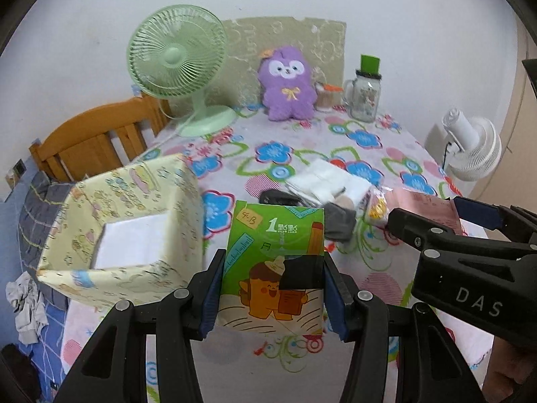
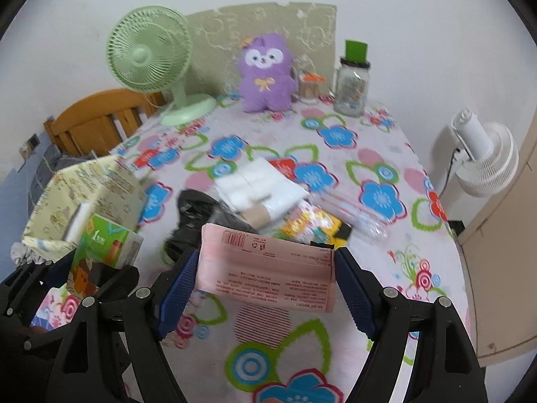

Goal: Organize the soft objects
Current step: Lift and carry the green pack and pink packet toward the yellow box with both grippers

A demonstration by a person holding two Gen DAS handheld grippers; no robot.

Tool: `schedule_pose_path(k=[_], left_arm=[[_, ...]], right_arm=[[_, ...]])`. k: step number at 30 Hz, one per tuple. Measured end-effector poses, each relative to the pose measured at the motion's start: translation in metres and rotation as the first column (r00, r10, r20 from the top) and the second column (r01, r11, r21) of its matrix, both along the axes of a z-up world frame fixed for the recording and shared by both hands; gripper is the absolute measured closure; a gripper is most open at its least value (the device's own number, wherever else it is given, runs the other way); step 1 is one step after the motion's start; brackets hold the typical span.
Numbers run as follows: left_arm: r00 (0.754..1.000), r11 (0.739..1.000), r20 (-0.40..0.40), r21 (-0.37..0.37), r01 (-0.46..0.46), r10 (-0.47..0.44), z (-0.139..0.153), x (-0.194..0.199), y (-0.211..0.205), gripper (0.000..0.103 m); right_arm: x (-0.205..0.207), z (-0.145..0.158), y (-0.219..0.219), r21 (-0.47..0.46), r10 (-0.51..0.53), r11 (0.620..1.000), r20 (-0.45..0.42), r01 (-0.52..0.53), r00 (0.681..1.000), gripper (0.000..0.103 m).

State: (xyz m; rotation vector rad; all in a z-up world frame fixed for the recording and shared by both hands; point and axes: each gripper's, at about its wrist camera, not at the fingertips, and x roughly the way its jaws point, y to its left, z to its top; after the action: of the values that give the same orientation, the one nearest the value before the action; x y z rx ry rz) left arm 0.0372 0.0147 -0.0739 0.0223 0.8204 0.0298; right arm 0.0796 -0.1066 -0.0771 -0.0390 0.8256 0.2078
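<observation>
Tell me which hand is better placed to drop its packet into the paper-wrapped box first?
The left. Its fingers hold the green packet right beside the box, whose open top faces it. The right gripper, holding the pink packet, is farther away, with the left gripper between it and the box.

The pink packet [image 2: 268,265] hides the near side of the heap [image 2: 268,198] on the tablecloth, and its small print is too blurred to read. The green tissue pack [image 1: 273,262] covers part of that heap too. The paper-covered box [image 1: 117,225] masks the chair seat (only the wooden back [image 1: 90,141] shows).
</observation>
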Motion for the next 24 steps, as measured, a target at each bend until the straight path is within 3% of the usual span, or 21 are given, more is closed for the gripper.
schedule_pose_path(k=[14,24], left_arm=[[0.991,0.994,0.074,-0.001,-0.112,0.112,0.030,-0.007,0.048,0.048],[0.975,0.979,0.094,-0.006,-0.204,0.203,0.039,-0.007,0.088,0.048]], right_arm=[[0.000,0.039,0.061,0.014,0.135,0.991,0.079,-0.137,0.988,0.022],[0.010,0.047,0.105,0.040,0.225,0.973,0.079,-0.229,0.971,0.021]])
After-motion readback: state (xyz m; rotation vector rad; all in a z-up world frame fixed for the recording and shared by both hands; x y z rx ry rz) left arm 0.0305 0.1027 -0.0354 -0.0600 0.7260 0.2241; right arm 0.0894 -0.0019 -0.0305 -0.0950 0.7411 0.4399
